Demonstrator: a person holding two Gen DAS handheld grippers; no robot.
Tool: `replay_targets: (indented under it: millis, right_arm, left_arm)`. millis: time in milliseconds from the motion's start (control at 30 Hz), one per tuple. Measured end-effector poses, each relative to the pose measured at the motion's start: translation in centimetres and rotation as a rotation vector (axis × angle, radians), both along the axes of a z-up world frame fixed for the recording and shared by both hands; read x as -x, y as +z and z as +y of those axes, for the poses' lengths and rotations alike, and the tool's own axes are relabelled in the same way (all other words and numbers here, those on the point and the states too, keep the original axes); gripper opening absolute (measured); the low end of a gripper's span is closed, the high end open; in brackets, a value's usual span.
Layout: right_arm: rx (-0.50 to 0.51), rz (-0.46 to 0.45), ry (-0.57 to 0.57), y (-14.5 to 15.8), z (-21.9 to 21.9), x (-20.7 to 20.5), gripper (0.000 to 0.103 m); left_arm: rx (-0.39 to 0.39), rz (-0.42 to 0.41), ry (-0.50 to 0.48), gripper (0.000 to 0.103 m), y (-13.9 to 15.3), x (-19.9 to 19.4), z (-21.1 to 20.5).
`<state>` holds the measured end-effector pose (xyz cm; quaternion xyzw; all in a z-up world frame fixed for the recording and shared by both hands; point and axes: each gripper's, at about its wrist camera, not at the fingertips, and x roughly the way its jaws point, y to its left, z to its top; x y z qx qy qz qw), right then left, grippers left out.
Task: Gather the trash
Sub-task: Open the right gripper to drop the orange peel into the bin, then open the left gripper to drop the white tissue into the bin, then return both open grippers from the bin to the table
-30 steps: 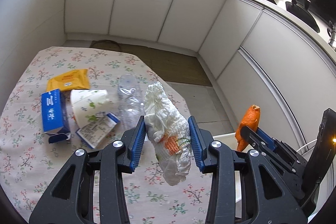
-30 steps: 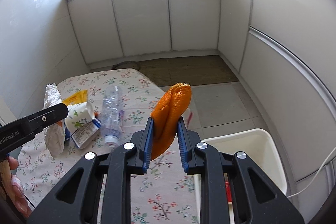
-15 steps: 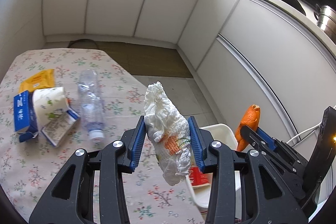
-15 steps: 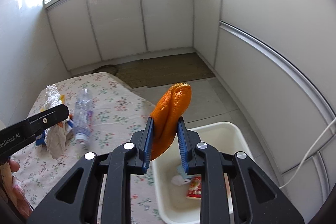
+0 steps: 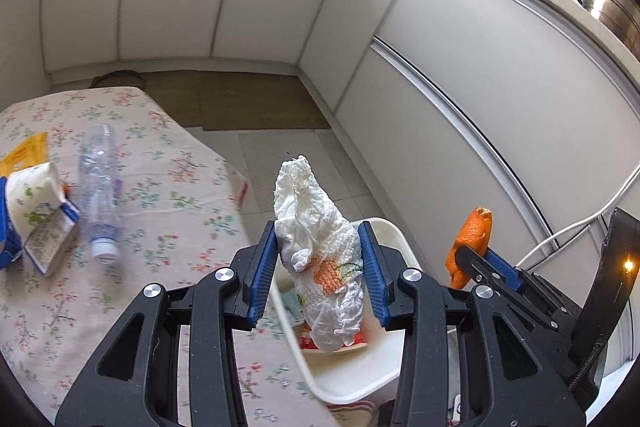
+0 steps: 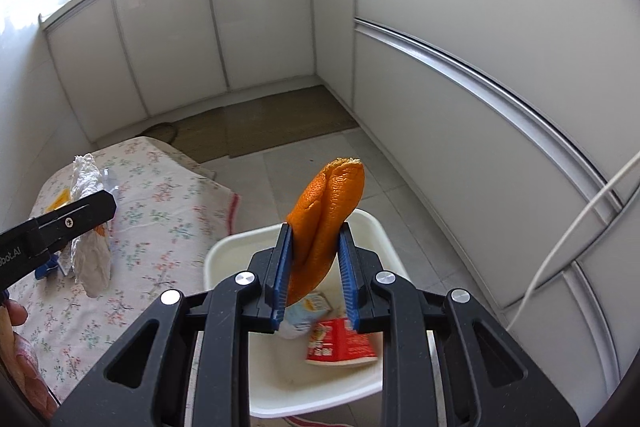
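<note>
My left gripper (image 5: 318, 269) is shut on a crumpled white paper towel (image 5: 320, 247) with an orange stain, held above the near rim of the white bin (image 5: 356, 379). My right gripper (image 6: 314, 273) is shut on an orange peel (image 6: 328, 211) and holds it over the white bin (image 6: 224, 255), which stands on the floor beside the table. The bin holds a red packet (image 6: 340, 341) and a pale wrapper (image 6: 304, 315). The right gripper with the peel (image 5: 470, 247) shows at the right of the left wrist view.
On the flowered tablecloth (image 5: 168, 187) lie a clear plastic bottle (image 5: 98, 187), a paper cup (image 5: 30, 191), a blue-and-white carton (image 5: 52, 243) and a yellow packet (image 5: 26, 155). White kitchen cabinets (image 6: 460, 67) stand close to the right. A white cable (image 6: 568, 243) hangs there.
Both grippers have swung right, away from the table trash and over the white bin, still gripping the paper towel and the orange peel.
</note>
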<state>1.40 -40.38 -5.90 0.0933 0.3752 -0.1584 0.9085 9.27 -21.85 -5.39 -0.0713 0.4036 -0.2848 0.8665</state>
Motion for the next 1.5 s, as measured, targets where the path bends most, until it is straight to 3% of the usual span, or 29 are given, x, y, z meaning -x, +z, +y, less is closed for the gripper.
replay_targets:
  millis: [167,267,433,600,733,1033,1200,1333,1400,1500]
  right_arm:
    - [-0.001,0.027,-0.031,-0.8,-1.7,0.5,0.028]
    - [-0.002,0.024,-0.06,-0.9,-2.9,1.2,0.042]
    - [-0.016,0.017,-0.11,-1.2,-4.5,2.1,0.051]
    - [-0.021,0.012,-0.139,-1.3,-5.8,3.0,0.052]
    - [-0.011,0.008,-0.165,-1.4,-6.4,3.5,0.063]
    - [0.005,0.003,-0.215,-1.5,-7.6,4.6,0.077]
    - [0.018,-0.001,-0.229,-1.5,-7.8,4.6,0.084]
    - [0.039,-0.005,-0.24,-1.3,-7.4,4.5,0.091]
    - [0.044,-0.006,-0.242,-1.3,-7.3,4.3,0.094]
    - [0.042,-0.001,-0.24,-1.3,-6.9,4.0,0.096]
  left_arm:
    - [0.005,0.011,-0.033,0.039,-0.3,0.2,-2.2]
    - [0.006,0.008,-0.053,0.039,-0.3,0.4,-3.5]
    - [-0.007,0.009,-0.083,0.039,-0.8,1.0,-5.4]
    - [-0.024,0.017,-0.106,0.039,-1.7,1.2,-6.9]
    - [-0.03,0.022,-0.12,0.039,-1.9,1.2,-7.5]
    - [-0.054,0.039,-0.155,0.041,-2.9,1.2,-9.0]
    - [-0.074,0.048,-0.142,0.063,-3.4,1.0,-9.1]
    - [-0.075,0.052,-0.118,0.069,-3.5,0.6,-8.5]
    - [-0.074,0.054,-0.102,0.077,-3.4,0.4,-8.0]
    - [-0.078,0.049,-0.082,0.079,-3.3,0.3,-7.4]
